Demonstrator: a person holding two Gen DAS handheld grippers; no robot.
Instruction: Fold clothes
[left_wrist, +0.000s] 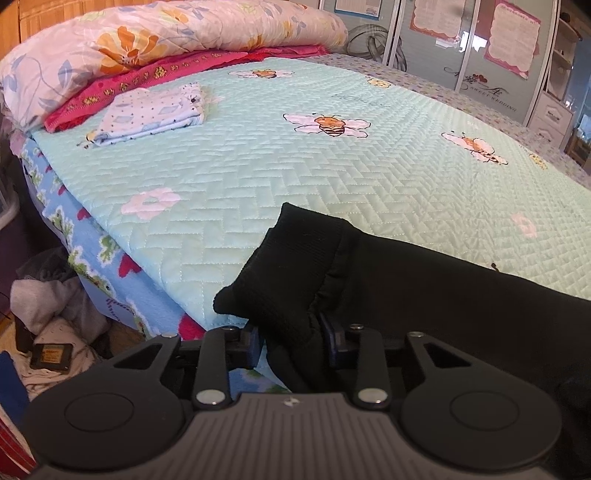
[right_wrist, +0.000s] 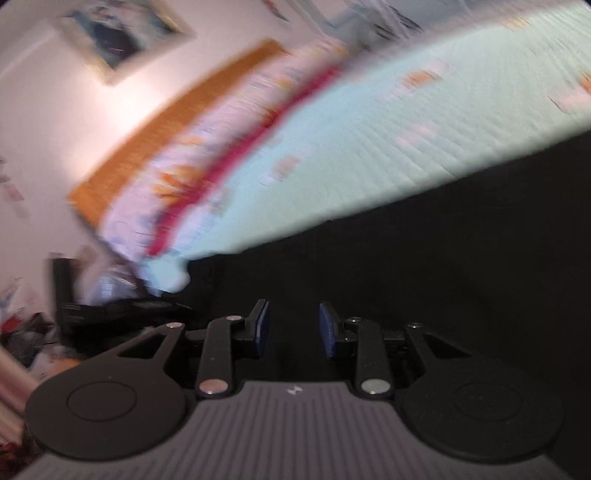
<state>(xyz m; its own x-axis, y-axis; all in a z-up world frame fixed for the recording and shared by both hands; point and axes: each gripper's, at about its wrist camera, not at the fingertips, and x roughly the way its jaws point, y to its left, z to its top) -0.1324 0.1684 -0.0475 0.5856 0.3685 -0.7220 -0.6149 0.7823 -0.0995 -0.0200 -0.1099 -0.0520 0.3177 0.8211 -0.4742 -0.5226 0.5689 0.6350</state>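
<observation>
Near the front edge of the mint-green quilted bedspread (left_wrist: 332, 173), the ribbed cuff of a black knit garment (left_wrist: 424, 280) is seen clamped between the blue pads of the left claw (left_wrist: 291, 341). Its body is cut off at the right. Through the right wrist's blurred view, the right claw (right_wrist: 294, 328) is seen unclenched over dark cloth; contact cannot be judged.

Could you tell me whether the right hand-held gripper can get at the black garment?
Probably yes: the black garment lies right ahead of the right hand-held gripper, with nothing visible between, though the view is blurred.
</observation>
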